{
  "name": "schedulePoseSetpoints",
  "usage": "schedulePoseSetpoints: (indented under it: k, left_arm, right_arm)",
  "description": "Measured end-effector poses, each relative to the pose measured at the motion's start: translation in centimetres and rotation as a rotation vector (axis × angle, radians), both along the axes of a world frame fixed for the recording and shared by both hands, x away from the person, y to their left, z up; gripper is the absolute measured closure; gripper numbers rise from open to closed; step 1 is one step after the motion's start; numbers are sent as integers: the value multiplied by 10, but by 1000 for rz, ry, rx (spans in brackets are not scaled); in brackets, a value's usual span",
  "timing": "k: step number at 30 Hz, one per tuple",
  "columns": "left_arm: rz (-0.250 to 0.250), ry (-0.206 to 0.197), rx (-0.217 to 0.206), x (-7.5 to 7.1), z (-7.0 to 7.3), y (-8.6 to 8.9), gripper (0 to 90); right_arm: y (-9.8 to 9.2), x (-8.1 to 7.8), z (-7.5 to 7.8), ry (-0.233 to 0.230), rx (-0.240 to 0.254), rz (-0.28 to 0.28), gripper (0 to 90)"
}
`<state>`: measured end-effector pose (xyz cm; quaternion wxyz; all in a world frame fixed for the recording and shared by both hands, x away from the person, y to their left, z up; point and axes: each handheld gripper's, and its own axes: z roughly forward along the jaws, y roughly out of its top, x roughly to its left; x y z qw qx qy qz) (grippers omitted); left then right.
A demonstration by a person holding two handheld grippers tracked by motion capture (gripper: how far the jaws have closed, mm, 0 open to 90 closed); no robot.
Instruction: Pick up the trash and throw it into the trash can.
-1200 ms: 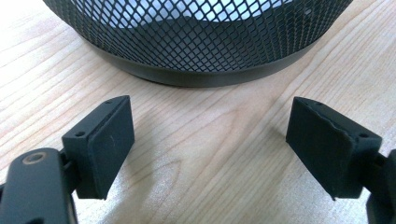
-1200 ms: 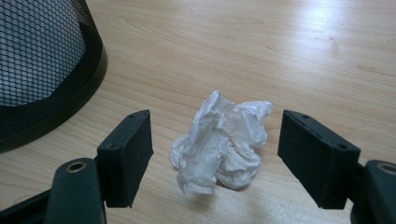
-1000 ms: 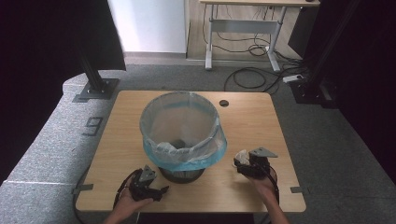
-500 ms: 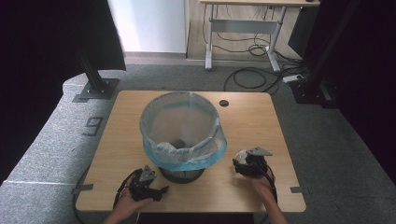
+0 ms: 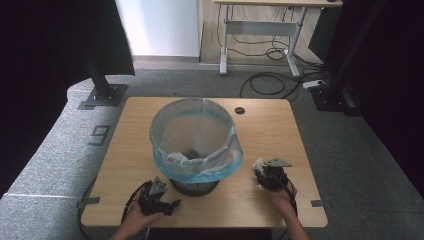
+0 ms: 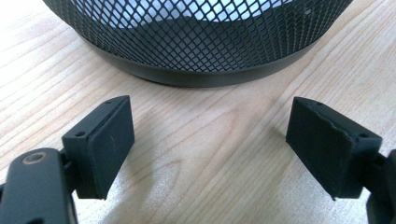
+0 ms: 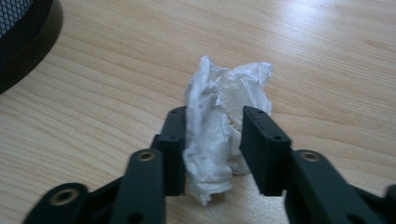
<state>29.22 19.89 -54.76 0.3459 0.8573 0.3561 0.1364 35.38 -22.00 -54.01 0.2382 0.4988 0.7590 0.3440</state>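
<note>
A: We start with the crumpled white wad. Where do we see it?

B: In the right gripper view it sits between the two black jaws of the right gripper, which press it from both sides. Its lower end is down at the wooden table. In the high view it shows as a pale lump at the tip of that gripper, right of the bin.

A: And the bin?

B: We see a black mesh wastebasket near the table's middle, lined with a pale blue bag folded over its rim. Some crumpled pale material lies inside; we cannot tell what it is.

A: The other claw?

B: The left gripper has its jaws spread wide with bare wood between them, pointing at the basket's mesh base just ahead. From above it lies near the front edge, left of the basket, in the person's left hand.

A: Anything else on the table?

B: A small dark round hole near the far edge.
</note>
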Motion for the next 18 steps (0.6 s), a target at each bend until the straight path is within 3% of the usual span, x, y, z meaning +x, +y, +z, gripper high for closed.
schedulePoseSetpoints:
  k: [3, 7, 18]
  left_arm:
    - [0, 0, 0, 0, 0, 0, 151]
    - [0, 0, 0, 0, 0, 0, 151]
    - [0, 0, 0, 0, 0, 0, 152]
  right_arm:
    - [0, 0, 1, 9, -1, 14, 783]
    - [-2, -1, 3, 4, 11, 15, 829]
    - [-10, -7, 16, -31, 74, 19, 856]
